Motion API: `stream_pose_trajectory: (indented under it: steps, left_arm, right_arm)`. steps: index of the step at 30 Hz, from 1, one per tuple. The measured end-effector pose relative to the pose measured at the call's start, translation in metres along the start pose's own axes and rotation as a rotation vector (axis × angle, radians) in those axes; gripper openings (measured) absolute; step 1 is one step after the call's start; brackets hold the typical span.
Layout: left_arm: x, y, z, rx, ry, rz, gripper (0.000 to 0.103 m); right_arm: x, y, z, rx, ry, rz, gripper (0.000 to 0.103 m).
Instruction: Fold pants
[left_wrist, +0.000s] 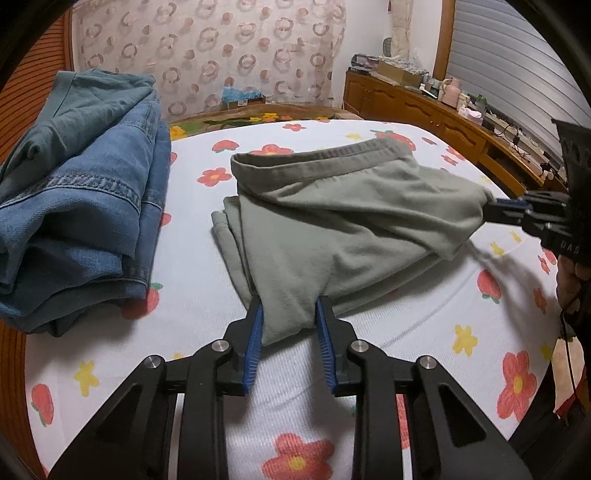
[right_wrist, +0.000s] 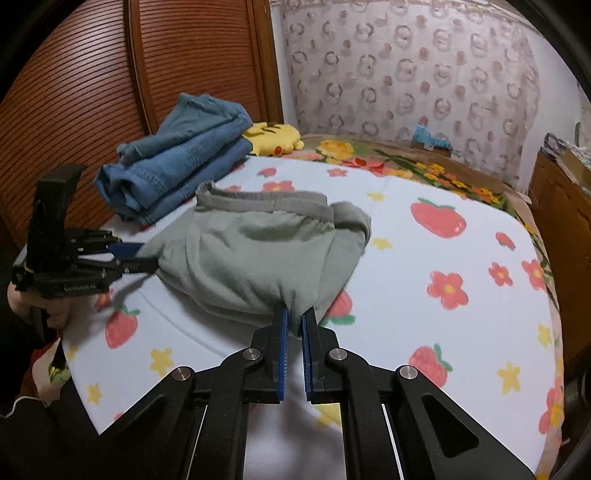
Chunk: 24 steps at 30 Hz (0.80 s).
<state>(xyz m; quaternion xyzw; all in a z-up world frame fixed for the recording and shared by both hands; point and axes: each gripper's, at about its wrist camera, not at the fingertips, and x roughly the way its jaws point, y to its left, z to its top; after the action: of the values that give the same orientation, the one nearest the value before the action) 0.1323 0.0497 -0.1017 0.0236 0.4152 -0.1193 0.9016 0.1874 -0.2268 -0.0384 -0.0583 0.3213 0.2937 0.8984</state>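
Grey-green pants (left_wrist: 332, 218) lie partly folded on the flowered bed sheet (left_wrist: 207, 280), waistband toward the far side. My left gripper (left_wrist: 290, 306) is shut on the near corner of the pants and lifts it slightly. My right gripper (right_wrist: 294, 317) is shut on the other corner of the pants (right_wrist: 251, 251), with cloth bunched between its blue pads. The right gripper also shows in the left wrist view (left_wrist: 491, 208), and the left gripper shows in the right wrist view (right_wrist: 144, 256). The fabric hangs taut between the two grippers, above the lower folded layer.
A stack of folded blue jeans (left_wrist: 81, 192) sits at the left of the bed, also seen in the right wrist view (right_wrist: 177, 158). A yellow plush (right_wrist: 275, 136) lies behind it. A wooden headboard (right_wrist: 92, 92) stands at the left and a wooden cabinet (left_wrist: 424, 110) at the right.
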Motion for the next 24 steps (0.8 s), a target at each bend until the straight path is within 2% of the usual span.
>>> stream_pose_trajectory:
  steps: [3,5,9,13,18,19,24]
  left_arm:
    - [-0.005,-0.001,-0.001,-0.002,-0.022,-0.005,0.013]
    - [-0.012,-0.003,-0.001,0.003,-0.045,0.001,0.011]
    - [-0.024,-0.007,0.001,0.022,-0.071,0.013,0.010]
    - [-0.026,-0.010,-0.002,0.023,-0.067,-0.006,0.010]
    - [-0.036,-0.022,-0.014,0.024,-0.076,-0.026,0.010]
    - [-0.039,-0.023,-0.016,0.024,-0.077,-0.019,0.010]
    - [-0.044,-0.027,-0.029,0.029,-0.061,-0.019,0.010]
  right_arm:
    - [-0.004,0.002,0.002,0.004,-0.012,0.000,0.006]
    - [-0.010,0.003,0.004,0.007,-0.026,-0.011,0.006]
    - [-0.024,-0.002,-0.001,0.024,-0.039,-0.019,0.006]
    - [-0.033,-0.005,-0.012,0.049,-0.021,-0.021,0.006]
    - [-0.060,-0.003,-0.024,0.074,-0.037,-0.024,0.004]
    - [-0.065,-0.004,-0.026,0.082,-0.041,-0.047,0.000]
    - [-0.081,-0.006,-0.038,0.099,-0.041,-0.053,0.000]
